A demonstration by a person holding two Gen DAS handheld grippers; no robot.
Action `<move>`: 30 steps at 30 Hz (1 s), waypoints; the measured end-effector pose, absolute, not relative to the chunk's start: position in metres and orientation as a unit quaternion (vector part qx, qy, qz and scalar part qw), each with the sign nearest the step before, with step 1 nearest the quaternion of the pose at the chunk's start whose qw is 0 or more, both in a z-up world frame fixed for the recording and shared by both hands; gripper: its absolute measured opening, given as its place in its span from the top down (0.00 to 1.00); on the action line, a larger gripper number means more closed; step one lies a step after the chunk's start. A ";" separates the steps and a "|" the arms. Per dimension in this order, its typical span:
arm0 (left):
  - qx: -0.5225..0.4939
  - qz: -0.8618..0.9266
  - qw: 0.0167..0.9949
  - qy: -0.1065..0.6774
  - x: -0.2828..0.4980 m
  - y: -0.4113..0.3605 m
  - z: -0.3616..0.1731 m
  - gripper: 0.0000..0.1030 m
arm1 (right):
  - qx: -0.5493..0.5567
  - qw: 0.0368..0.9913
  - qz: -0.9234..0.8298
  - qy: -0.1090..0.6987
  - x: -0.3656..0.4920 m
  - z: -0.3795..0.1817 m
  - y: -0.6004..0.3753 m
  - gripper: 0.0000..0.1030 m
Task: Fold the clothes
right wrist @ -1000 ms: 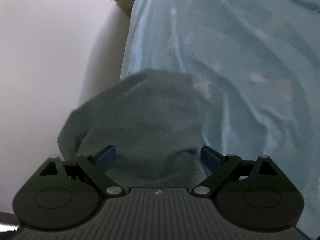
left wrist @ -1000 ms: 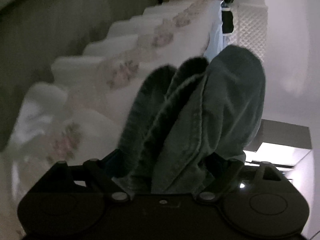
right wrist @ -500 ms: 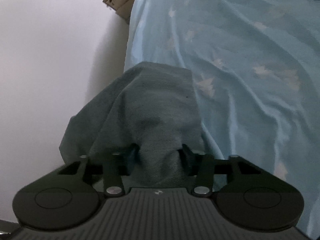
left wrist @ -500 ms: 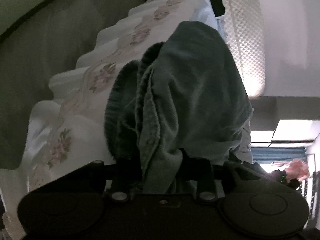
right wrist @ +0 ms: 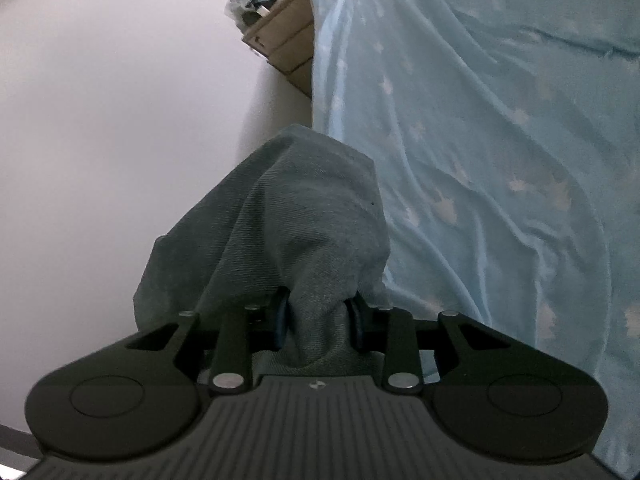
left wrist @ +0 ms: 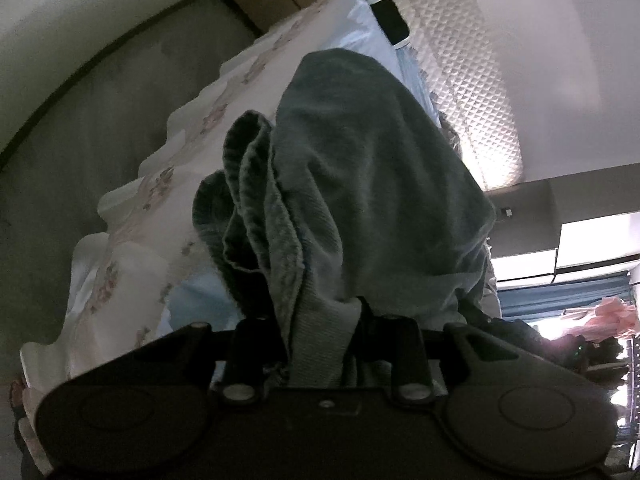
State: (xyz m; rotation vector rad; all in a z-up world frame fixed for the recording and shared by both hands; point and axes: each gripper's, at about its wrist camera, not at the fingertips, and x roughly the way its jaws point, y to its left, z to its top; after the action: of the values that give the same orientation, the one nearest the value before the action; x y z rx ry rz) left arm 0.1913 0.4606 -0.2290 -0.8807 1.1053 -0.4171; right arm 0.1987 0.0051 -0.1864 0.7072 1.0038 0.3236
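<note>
1. Left gripper (left wrist: 318,332): jaws closed tight on a bunched edge of the blue-grey garment (left wrist: 360,184). Cloth is pinched between the fingers and rises away from the camera in a big mound.
2. Left view: ribbed cuff or hem folds (left wrist: 240,184) hang on the left side of the mound, layered, dark teal knit.
3. Right gripper (right wrist: 318,320): jaws also clamped on the same kind of cloth, the garment (right wrist: 288,232) squeezed into a narrow neck between the blue finger pads (right wrist: 280,316).
4. Right view: the garment fans out above the pinch, spreading left over the white wall area and just touching or overlapping the near edge of the light blue sheet (right wrist: 500,160). Cannot tell if it rests on it.
5. Light blue sheet with pale star print fills the right half of the right view, wrinkled.
6. Left view: white floral bed skirt (left wrist: 132,216) runs from near left to far centre, scalloped edge, grey floor (left wrist: 100,120) to its left.
7. Quilted white mattress side (left wrist: 472,92) is far right in the left view, beyond the garment.
8. Cardboard box (right wrist: 288,44) sits far centre in the right view, against the sheet edge, dark items on top, too small to identify.
9. White wall (right wrist: 120,120) is left in the right view.
</note>
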 end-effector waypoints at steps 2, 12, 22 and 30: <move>-0.394 -0.188 0.748 0.500 0.187 0.449 -0.214 0.76 | 0.332 0.807 0.159 0.462 0.198 -0.174 0.001 0.69; -0.352 -0.209 0.770 0.489 0.178 0.382 -0.153 0.76 | 0.333 0.828 0.160 0.422 0.163 -0.121 -0.056 0.69; -0.297 -0.293 0.752 0.510 0.172 0.307 -0.128 0.76 | 0.368 0.855 0.061 0.360 0.062 -0.090 -0.103 0.69; -0.257 -0.344 0.732 0.528 0.140 0.241 -0.112 0.76 | 0.387 0.863 -0.009 0.323 -0.028 -0.075 -0.138 0.69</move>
State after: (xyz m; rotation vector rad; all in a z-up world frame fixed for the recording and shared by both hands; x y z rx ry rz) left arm 0.1395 0.2405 -0.1117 -0.5652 1.1621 -0.7576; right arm -0.0280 -0.1382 -0.0747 0.8121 0.6773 -0.0186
